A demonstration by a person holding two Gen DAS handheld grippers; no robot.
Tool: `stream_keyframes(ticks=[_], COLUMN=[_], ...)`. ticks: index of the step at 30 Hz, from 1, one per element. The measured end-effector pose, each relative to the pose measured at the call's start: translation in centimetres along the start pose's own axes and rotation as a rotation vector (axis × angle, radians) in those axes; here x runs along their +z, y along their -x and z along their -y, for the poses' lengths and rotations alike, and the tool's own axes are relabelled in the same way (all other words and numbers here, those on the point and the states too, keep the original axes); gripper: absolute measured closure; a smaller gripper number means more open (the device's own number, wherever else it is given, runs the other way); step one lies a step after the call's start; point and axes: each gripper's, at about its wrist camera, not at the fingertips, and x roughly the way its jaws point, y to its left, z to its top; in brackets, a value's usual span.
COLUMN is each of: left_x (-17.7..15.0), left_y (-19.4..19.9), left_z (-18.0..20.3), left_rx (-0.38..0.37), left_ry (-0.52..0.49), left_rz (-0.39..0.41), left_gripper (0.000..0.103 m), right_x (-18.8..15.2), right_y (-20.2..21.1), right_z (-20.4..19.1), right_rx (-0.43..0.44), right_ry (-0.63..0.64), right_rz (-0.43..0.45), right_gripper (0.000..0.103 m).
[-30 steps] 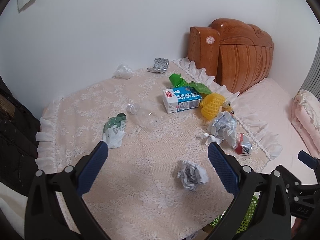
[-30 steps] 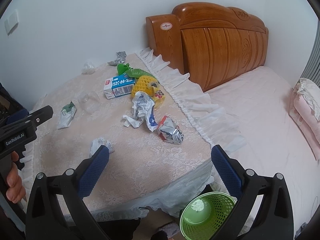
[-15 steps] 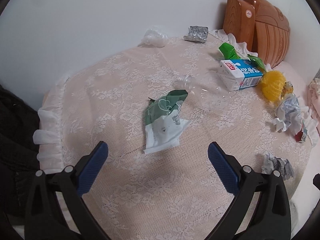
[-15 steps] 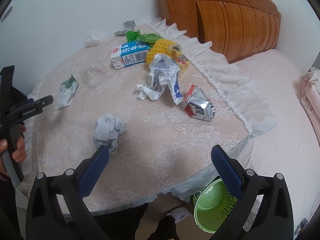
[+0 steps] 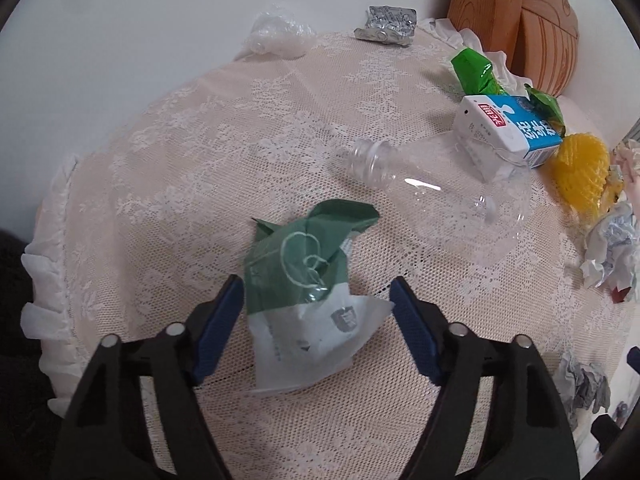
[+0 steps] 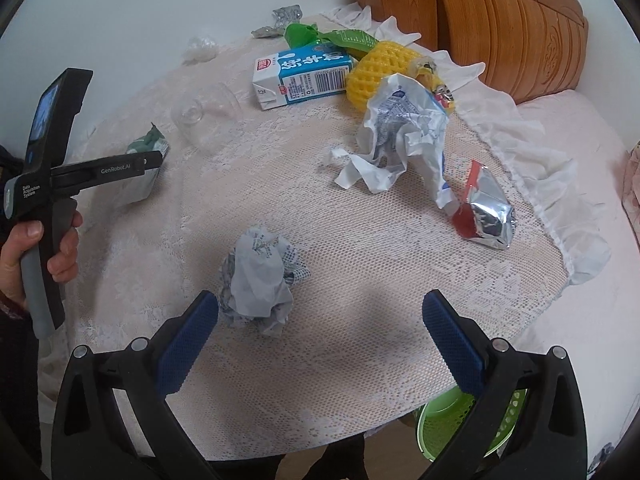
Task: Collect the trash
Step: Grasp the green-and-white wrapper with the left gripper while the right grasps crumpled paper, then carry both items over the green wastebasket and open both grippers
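Green-and-white plastic wrapper (image 5: 306, 280): flat on lace counter (image 5: 200, 152), between left claw (image 5: 316, 300) pads, jaws apart, long axis pointing away. Right claw (image 6: 320, 316): apart, beside crumpled paper ball (image 6: 258, 280).

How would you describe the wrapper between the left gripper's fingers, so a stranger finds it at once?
On the lace-covered table, look beside the clear plastic bottle lying on its side. The wrapper lies flat between the open left gripper fingers. It alone is dark green at one end and white at the other.
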Motion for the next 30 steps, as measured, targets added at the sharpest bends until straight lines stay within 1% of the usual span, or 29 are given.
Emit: stream_keyframes(ticks=[1, 3, 4, 6, 9, 10, 11, 12, 13, 14, 15, 17, 20, 23, 25, 27, 30], left_x=[0.0, -0.2, -0.3, -0.4, -0.7, -0.9, -1.0, -1.1, -1.4, -1.6, -1.8, -2.4, -3.4, -4.4, -5.2, -6.1, -8.1], left_y=[-0.1, 0.2, 0.3, 0.6, 1.2, 1.5, 1.9, 2.2, 2.7, 3.1, 3.7, 4.9, 6.5, 8.5, 9.9, 11.4, 13.1], left_z=[0.0, -0.2, -0.2, -0.6, -1.0, -1.1, -1.2, -1.3, -1.3, -1.3, -1.3, -1.1, -0.5, 1.2, 3.2, 5.8, 10.7], left_rx=[-0.003, -0.011, -0.019, -0.045, -0.058, -0.055, -0.051, -0.048, -0.048, -0.050, -0.051, -0.058, -0.078, -0.094, -0.112, -0.147, -0.210], left_ry=[0.007, 0.010, 0.011, 0.026, 0.040, 0.038, 0.036, 0.036, 0.035, 0.036, 0.036, 0.040, 0.057, 0.024, -0.017, -0.075, -0.178], left_rz=[0.003, 0.022, 0.024, 0.031, 0.048, 0.058, 0.066, 0.072, 0.080, 0.089, 0.099, 0.107, 0.102, 0.121, 0.140, 0.154, 0.159], left_gripper=[0.040, 0.047, 0.049, 0.059, 0.062, 0.063, 0.063, 0.063, 0.063, 0.063, 0.063, 0.063, 0.063, 0.063, 0.063, 0.063, 0.063], right_x=[0.1, 0.5, 0.6, 0.8, 0.9, 1.0, 1.0, 1.0, 1.0, 1.0, 1.1, 1.0, 0.7, -0.3, -1.5, -2.8, -5.6], right_y=[-0.2, -0.7, -1.0, -1.9, -3.2, -3.5, -3.9, -4.1, -4.4, -4.5, -4.4, -4.0, -3.1, -1.6, 0.1, 1.7, 4.1], right_z=[-0.2, -0.6, -0.9, -1.7, -2.6, -2.8, -2.9, -3.0, -3.0, -3.0, -2.9, -2.9, -2.3, -1.3, 0.2, 2.2, 6.7], right_rx=[0.010, 0.027, 0.025, 0.019, 0.043, 0.047, 0.048, 0.056, 0.065, 0.077, 0.085, 0.106, 0.141, 0.148, 0.148, 0.130, 0.064], right_ry=[-0.007, -0.015, -0.010, 0.013, 0.020, 0.014, 0.008, 0.005, 0.002, -0.004, -0.002, 0.006, 0.003, 0.002, -0.014, -0.038, -0.101], right_rz=[-0.003, -0.011, -0.016, -0.034, -0.060, -0.068, -0.077, -0.087, -0.097, -0.105, -0.094, -0.083, -0.061, -0.035, -0.016, 0.003, 0.023], right_gripper=[0.002, 0.002, 0.002, 0.002, 0.002, 0.004, 0.014, 0.022, 0.038, 0.045, 0.046, 0.051, 0.052, 0.052, 0.052, 0.052, 0.052])
